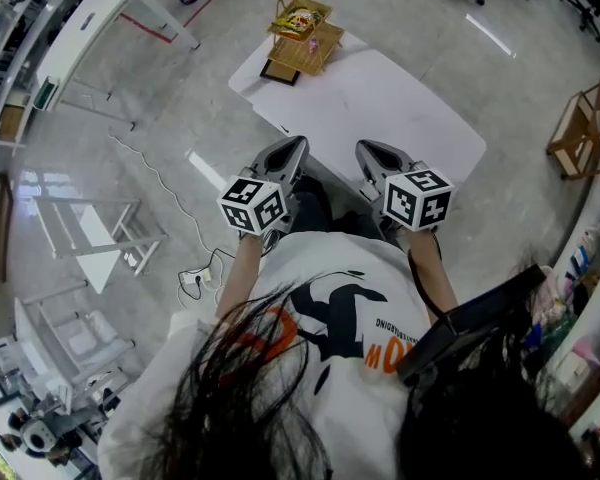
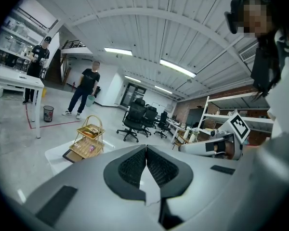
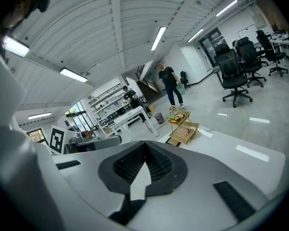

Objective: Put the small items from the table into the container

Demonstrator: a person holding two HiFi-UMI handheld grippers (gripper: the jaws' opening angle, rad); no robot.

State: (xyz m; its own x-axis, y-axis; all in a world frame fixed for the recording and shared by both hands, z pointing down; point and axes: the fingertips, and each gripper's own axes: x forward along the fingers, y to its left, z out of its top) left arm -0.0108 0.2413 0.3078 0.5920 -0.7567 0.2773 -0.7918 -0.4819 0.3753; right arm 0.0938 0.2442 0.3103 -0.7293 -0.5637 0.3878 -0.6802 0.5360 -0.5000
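Holding left gripper (image 1: 298, 144) and right gripper (image 1: 366, 149) side by side close to the body, each with jaws pressed together on nothing. Well ahead of both, across the bare white surface (image 1: 400, 108), a two-tier wicker basket (image 1: 305, 36) at the far corner, a yellow packet (image 1: 298, 16) on its top tier. Just beside the basket, on the side nearer the left gripper, a dark flat tray (image 1: 280, 71)

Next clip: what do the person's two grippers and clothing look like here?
The left gripper and right gripper are both grey, tapering shells with black textured pads on the inner faces of the jaws. Each carries a white cube printed with black square markers. No cables show. The person wears a white T-shirt with black and orange print.
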